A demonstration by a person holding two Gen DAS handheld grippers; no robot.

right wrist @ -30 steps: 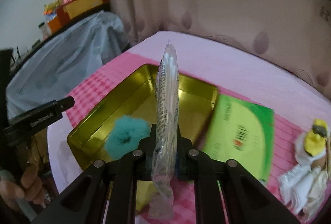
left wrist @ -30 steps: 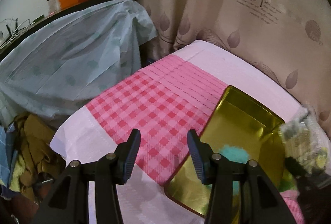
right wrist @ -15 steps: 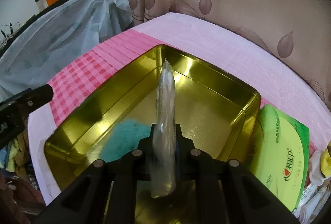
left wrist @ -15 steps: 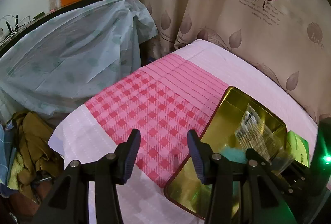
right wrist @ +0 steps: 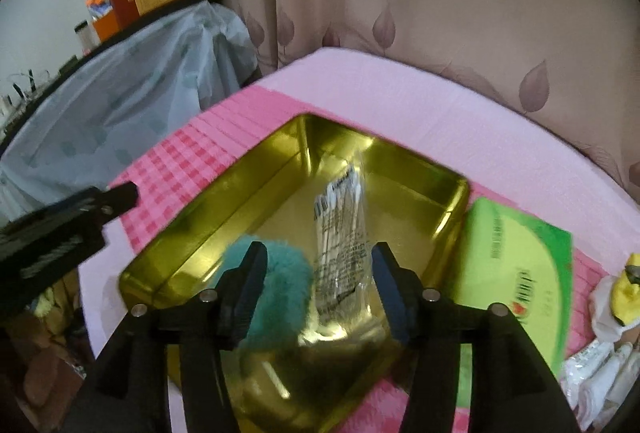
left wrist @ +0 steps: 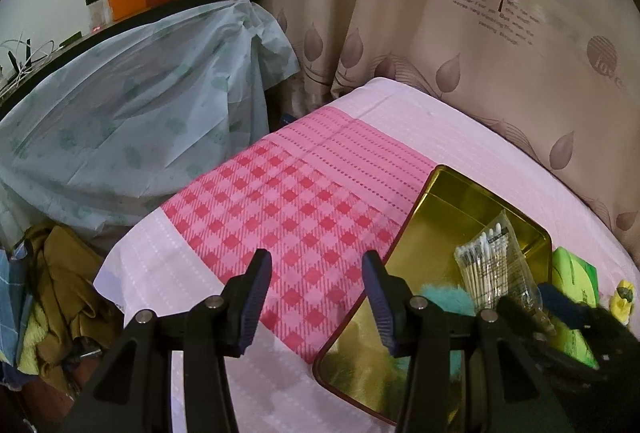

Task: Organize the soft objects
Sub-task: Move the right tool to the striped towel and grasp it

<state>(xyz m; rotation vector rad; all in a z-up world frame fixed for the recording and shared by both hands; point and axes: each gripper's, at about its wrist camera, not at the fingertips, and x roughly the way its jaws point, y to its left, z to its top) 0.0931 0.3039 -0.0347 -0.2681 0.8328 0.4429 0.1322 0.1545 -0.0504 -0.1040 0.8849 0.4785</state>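
Note:
A gold tin tray (right wrist: 420,169) (left wrist: 448,209) lies on the pink checked cloth (left wrist: 288,193). Inside it sit a teal fluffy puff (right wrist: 280,273) (left wrist: 440,297) and a clear bag of cotton swabs (right wrist: 340,233) (left wrist: 492,265). My right gripper (right wrist: 318,273) hovers over the tray's near part with its jaws opening; the bag lies between them and a little beyond, and the pads do not touch it. My left gripper (left wrist: 316,289) stands open over the cloth at the tray's left edge, holding nothing.
A green tissue pack (right wrist: 516,273) lies right of the tray, with a yellow and white soft toy (right wrist: 624,293) and white packets (right wrist: 600,365) beyond it. A leaf-print curtain (left wrist: 480,33) hangs behind. A covered shelf (left wrist: 132,121) and a clothes pile (left wrist: 60,293) stand at the left.
My right gripper, earlier shut on the upright swab bag, carried it over the tray and spread its jaws; the bag now lies in the tray. The left gripper kept still.

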